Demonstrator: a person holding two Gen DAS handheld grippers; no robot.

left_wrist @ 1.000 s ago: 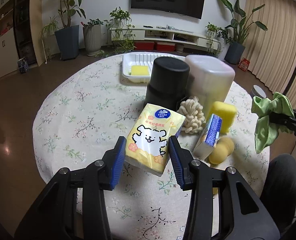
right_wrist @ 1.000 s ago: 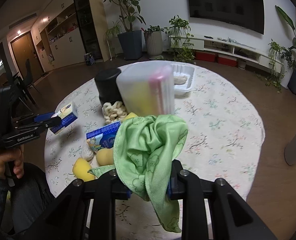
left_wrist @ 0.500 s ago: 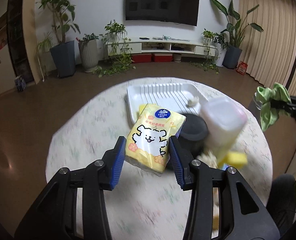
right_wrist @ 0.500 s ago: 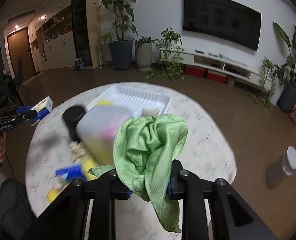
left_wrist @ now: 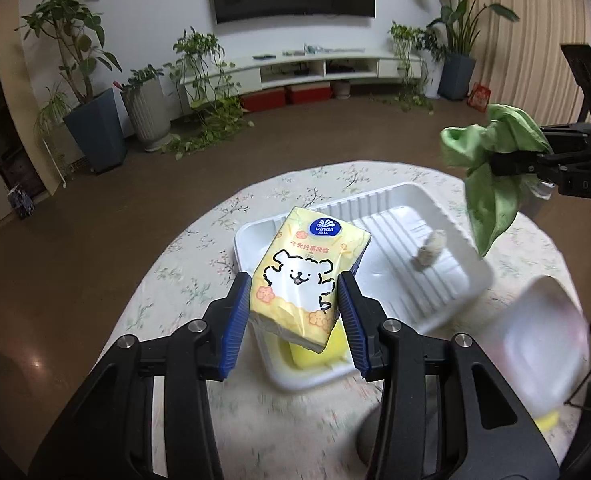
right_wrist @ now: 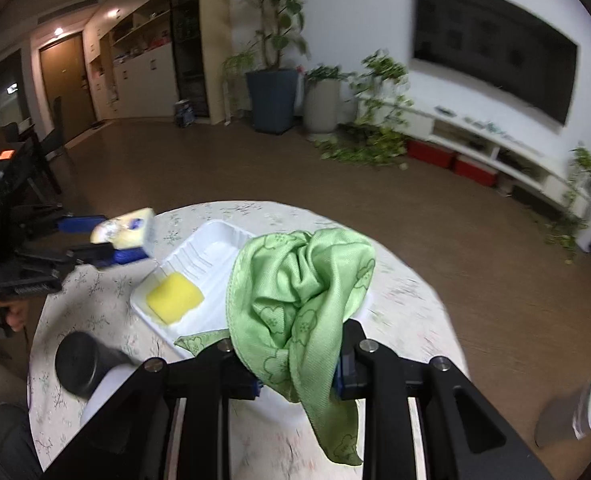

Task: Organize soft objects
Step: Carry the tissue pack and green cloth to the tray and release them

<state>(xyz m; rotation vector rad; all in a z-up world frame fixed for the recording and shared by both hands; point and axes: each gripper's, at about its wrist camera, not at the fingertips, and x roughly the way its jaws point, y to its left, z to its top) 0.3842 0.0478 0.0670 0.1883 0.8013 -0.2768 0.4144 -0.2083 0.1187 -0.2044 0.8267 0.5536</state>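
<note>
My left gripper (left_wrist: pixel 294 318) is shut on a yellow tissue pack (left_wrist: pixel 307 276) with a white dog drawing, held above the near left end of a white ribbed tray (left_wrist: pixel 411 208). A yellow sponge (right_wrist: pixel 174 297) lies in that end of the tray, and a small pale fluffy piece (left_wrist: pixel 429 247) lies further right in it. My right gripper (right_wrist: pixel 297 376) is shut on a bunched green cloth (right_wrist: pixel 303 300), which hangs over the tray's right part. From the right wrist view, the left gripper (right_wrist: pixel 103 240) with the tissue pack (right_wrist: pixel 127 228) shows at the left.
The tray sits on a round table with a floral cloth (left_wrist: pixel 199 280). A black cylinder (right_wrist: pixel 77 364) and a translucent white container (left_wrist: pixel 535 344) stand near the table's front. Wooden floor, potted plants and a TV unit lie beyond the table edge.
Both grippers have moved forward over the table with their loads, from in front of the black cylinder and container to above the white tray. The grips have not changed.
</note>
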